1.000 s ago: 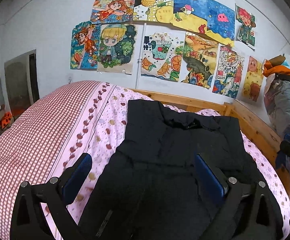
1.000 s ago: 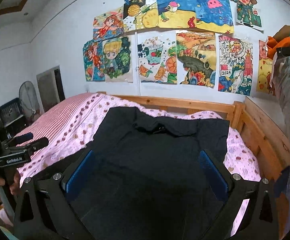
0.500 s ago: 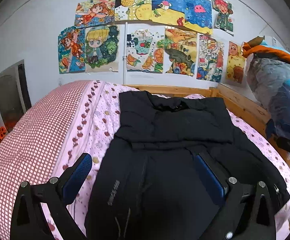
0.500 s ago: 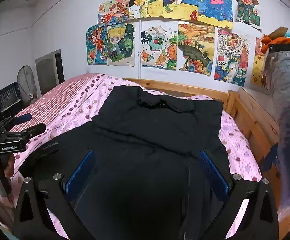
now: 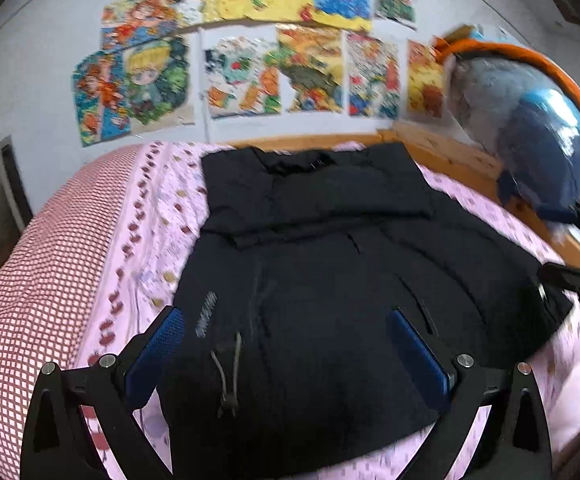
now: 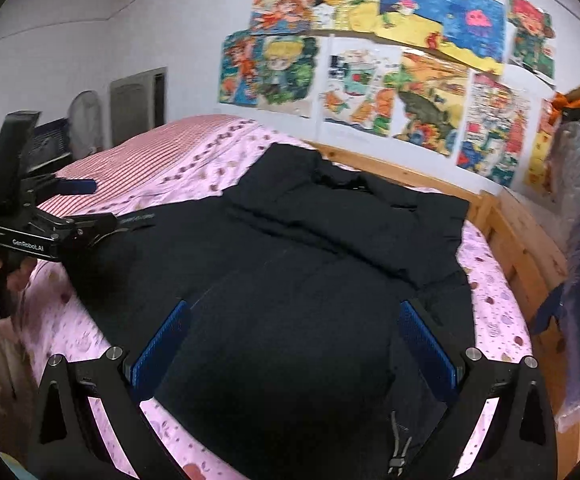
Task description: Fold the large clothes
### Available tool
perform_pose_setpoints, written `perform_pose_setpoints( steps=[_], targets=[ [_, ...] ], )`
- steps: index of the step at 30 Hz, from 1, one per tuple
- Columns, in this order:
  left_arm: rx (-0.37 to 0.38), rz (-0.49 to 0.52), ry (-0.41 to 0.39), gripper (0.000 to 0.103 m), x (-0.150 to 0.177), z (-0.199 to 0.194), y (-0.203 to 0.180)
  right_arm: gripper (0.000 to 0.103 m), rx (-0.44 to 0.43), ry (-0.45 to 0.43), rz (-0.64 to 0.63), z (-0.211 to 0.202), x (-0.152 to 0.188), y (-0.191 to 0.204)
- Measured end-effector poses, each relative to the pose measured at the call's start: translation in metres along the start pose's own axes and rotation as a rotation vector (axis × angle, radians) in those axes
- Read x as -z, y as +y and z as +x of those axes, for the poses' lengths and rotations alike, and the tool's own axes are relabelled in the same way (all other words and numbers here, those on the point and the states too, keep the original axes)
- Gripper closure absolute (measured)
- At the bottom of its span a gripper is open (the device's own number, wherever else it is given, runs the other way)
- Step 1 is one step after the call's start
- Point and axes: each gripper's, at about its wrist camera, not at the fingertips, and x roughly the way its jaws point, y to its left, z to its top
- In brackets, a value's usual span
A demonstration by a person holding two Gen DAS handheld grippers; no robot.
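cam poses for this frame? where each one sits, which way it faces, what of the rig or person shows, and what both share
Left wrist: sits on the left gripper, above the near end of the bed, facing the wall of drawings over the black padded jacket; own open fingers show, part of the right gripper at the right edge.
Right wrist: sits on the right gripper, facing the same wall; own open fingers, plus the left gripper at left.
Shared: jacket, pink bedsheet, drawings.

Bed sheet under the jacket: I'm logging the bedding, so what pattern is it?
Pink bed sheet with darker spots; clearest in the left wrist view.
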Motion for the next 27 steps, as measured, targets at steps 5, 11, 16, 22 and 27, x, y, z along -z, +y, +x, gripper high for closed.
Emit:
perform_pose_setpoints(
  steps=[5,11,16,22,27],
  targets=[
    [0.055,0.129,0.066,0.0,0.019,-0.003,-0.009,0.002,-0.048,0.083,-0.016,0.011,0.025,0.011],
    [0.108,0.278,0.201,0.0,0.021,0.007,-0.021,0.002,-0.051,0.137,-0.031,0.014,0.041,0.014],
    [0.161,0.446,0.238,0.0,0.018,0.006,-0.034,0.002,-0.067,0.171,-0.013,0.02,0.046,0.016],
    [0.215,0.513,0.187,0.0,0.032,0.006,-0.039,0.002,-0.067,0.216,-0.087,0.021,0.061,0.028],
    [0.185,0.612,0.184,0.0,0.053,0.012,-0.05,0.002,-0.04,0.248,-0.13,0.021,0.07,0.028]
  ],
)
